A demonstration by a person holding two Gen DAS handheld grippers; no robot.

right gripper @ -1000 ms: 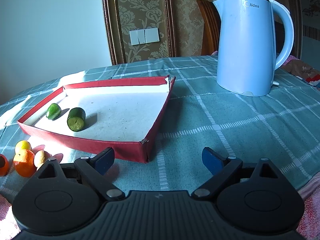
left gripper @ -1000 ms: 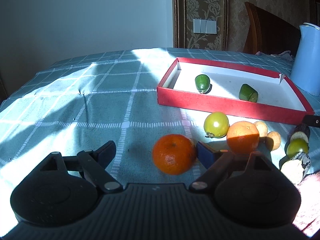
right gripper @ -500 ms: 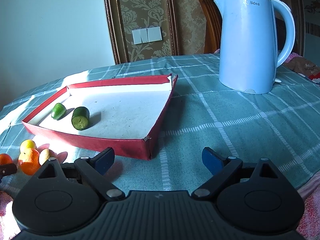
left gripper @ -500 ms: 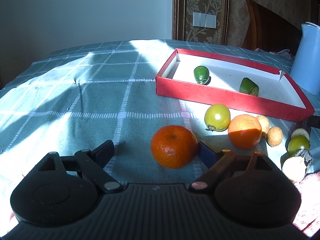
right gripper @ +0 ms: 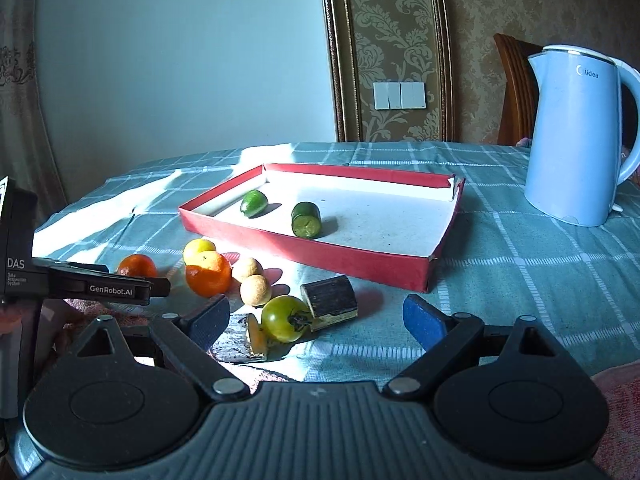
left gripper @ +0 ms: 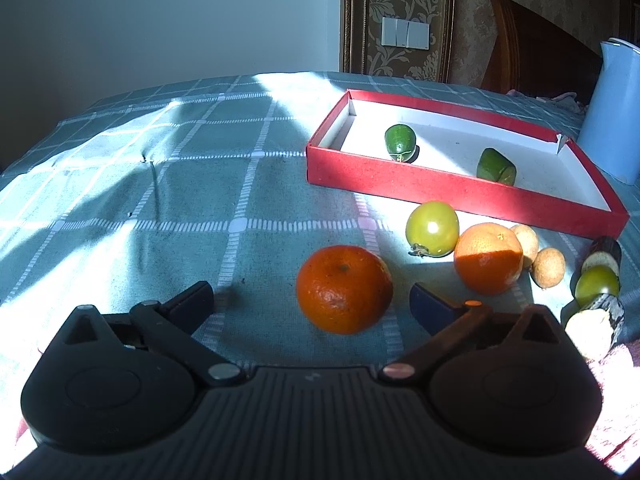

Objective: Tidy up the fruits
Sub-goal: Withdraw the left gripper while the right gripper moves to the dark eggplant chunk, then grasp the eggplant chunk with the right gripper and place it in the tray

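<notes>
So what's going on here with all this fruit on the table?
Someone holding a gripper in each hand is sorting fruit into the shallow red cardboard tray. Two green fruits already lie in it. The left gripper is open around a deep orange tangerine on the teal checked tablecloth, not yet clamping it. The right gripper is open and empty, pointing toward a yellow-green tomato. Another orange, a second green tomato and two small tan fruits still wait outside the tray.

blue wall (right gripper: pixel 180 60), damask panel (right gripper: pixel 400 40), wood chair (left gripper: pixel 532 48)
</notes>
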